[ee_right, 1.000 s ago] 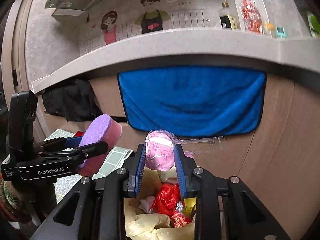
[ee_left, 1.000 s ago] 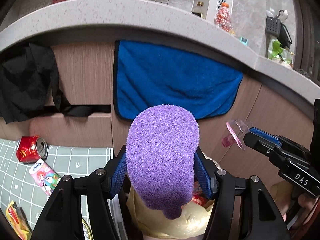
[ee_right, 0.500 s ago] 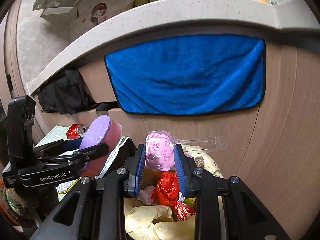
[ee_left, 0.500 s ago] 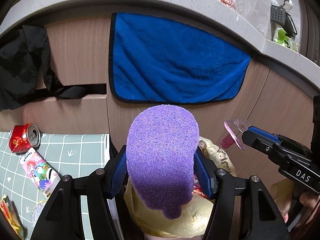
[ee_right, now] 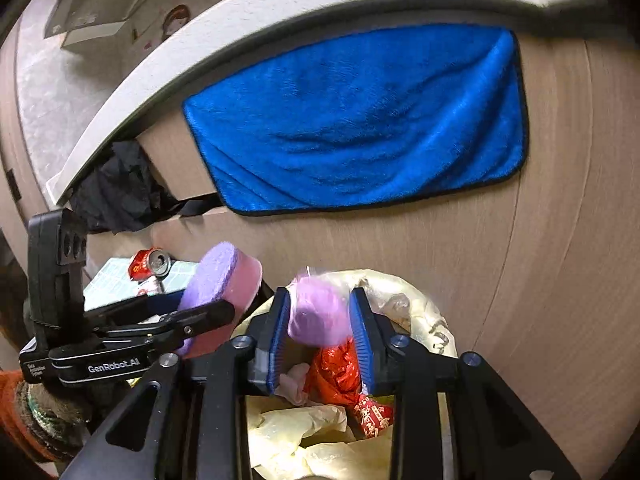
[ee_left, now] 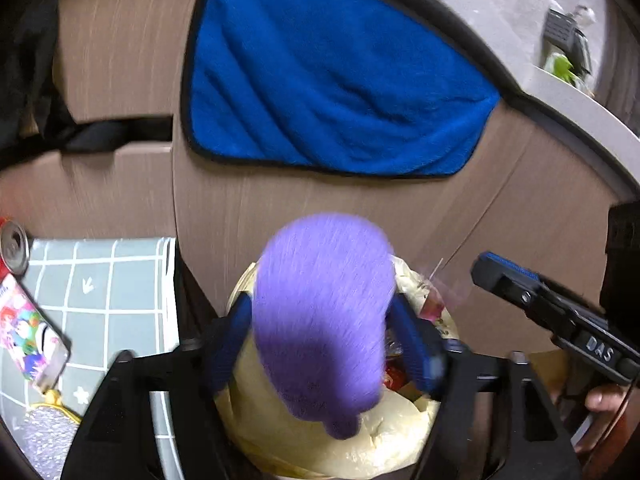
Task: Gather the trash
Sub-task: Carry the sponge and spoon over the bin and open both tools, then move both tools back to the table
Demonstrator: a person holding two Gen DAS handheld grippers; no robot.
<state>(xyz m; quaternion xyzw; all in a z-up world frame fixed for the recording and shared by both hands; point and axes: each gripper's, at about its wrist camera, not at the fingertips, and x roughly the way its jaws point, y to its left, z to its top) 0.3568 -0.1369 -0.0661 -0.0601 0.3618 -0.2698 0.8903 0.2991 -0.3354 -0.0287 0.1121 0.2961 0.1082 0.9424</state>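
Wood cabinet, blue towel behind. Lined trash bin directly below both grippers.

Left gripper jaws just opened, purple sponge between, long axis upright.

Right gripper jaws just opened, pink wrapper loose between pads.

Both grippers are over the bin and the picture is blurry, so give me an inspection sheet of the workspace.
Surface: grey-green gridded mat, left of the bin.
Job's things: purple round sponge and pink plastic-wrapped piece, both above the yellow-bag-lined bin, which holds red wrappers.
Clutter: red drink can and colourful packet on the mat.
Grippers: left gripper and right gripper have just been opening; each piece sits between the pads, apparently loose.
Cables: nothing seen.
Surroundings: blue towel and black cloth on the wooden cabinet front.
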